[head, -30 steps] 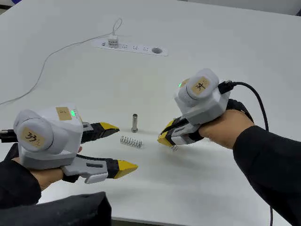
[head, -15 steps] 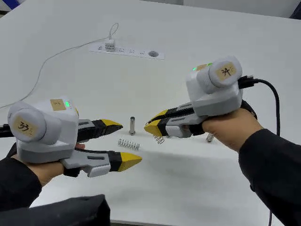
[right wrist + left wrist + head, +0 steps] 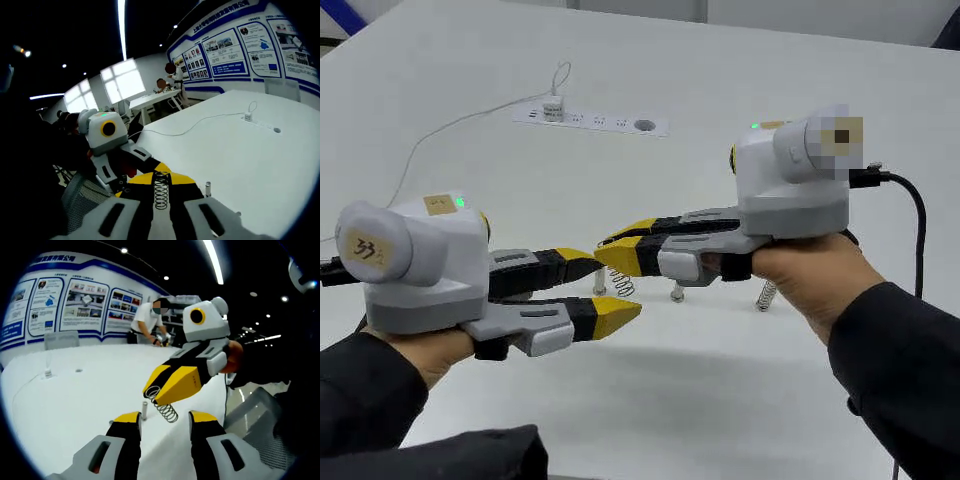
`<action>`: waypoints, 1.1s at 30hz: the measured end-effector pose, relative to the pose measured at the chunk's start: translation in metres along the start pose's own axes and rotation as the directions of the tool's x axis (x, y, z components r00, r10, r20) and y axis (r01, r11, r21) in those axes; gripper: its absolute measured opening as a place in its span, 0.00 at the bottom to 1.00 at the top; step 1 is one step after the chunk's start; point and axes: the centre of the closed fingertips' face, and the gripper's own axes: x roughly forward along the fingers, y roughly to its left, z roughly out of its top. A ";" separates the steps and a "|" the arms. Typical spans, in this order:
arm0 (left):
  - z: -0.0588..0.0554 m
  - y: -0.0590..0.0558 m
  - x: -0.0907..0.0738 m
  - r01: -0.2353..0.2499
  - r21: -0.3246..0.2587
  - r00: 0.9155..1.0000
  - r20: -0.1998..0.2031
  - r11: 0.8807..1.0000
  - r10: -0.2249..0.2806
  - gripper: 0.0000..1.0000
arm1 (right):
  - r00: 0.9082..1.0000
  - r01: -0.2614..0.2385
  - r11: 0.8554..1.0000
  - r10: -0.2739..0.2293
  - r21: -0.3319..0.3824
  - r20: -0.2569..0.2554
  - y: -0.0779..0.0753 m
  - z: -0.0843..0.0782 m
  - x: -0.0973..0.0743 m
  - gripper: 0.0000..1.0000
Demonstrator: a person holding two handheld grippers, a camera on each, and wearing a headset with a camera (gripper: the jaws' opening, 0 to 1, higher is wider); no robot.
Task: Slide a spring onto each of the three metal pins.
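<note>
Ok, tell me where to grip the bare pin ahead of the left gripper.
Low on the shaft of the pin, level from the side. It stands upright on the table, and its top should probably stay free for the spring the right gripper holds.

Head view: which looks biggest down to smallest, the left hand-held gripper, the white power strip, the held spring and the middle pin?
1. left hand-held gripper, nearest the camera.
2. power strip, though it lies farther off, so this is unsure.
3. spring and middle pin: both tiny, look alike, not ranked.
</note>
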 end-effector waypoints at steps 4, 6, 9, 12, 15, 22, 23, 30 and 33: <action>0.005 0.001 -0.002 -0.003 -0.006 1.000 0.018 1.000 0.003 0.34 | 1.000 -0.016 1.000 0.016 -0.002 0.009 0.003 0.003 0.002 0.12; 0.007 0.001 -0.003 -0.006 -0.006 1.000 0.024 1.000 0.006 0.31 | 1.000 -0.022 1.000 0.022 -0.004 0.015 0.005 0.005 0.003 0.12; 0.007 0.002 -0.003 -0.011 -0.005 1.000 0.028 1.000 0.011 0.28 | 1.000 -0.028 1.000 0.028 -0.014 0.014 0.007 0.005 0.004 0.12; 0.007 0.001 -0.004 -0.010 0.007 0.999 0.030 1.000 0.010 0.23 | 1.000 -0.028 0.999 0.028 -0.019 0.009 0.008 0.003 0.004 0.12; 0.007 -0.001 -0.004 0.000 0.033 1.000 0.028 0.999 0.000 0.17 | 1.000 -0.026 0.999 0.026 -0.025 0.004 0.008 0.003 0.003 0.12; 0.007 0.001 -0.006 -0.003 0.074 1.000 0.017 0.997 0.001 0.13 | 1.000 -0.007 0.999 0.007 -0.048 -0.002 0.005 0.004 -0.002 0.12; 0.007 0.001 -0.006 -0.004 0.075 1.000 0.016 0.997 0.003 0.13 | 1.000 -0.004 0.999 0.003 -0.053 -0.004 0.005 0.003 -0.003 0.12; 0.004 0.004 -0.007 -0.010 0.095 1.000 0.003 0.995 0.009 0.12 | 0.999 0.014 0.996 -0.016 -0.084 -0.029 0.004 -0.001 -0.005 0.12; 0.006 0.004 -0.006 -0.008 0.102 1.000 0.004 0.995 0.008 0.12 | 0.999 0.017 0.996 -0.020 -0.088 -0.028 0.004 0.000 -0.006 0.12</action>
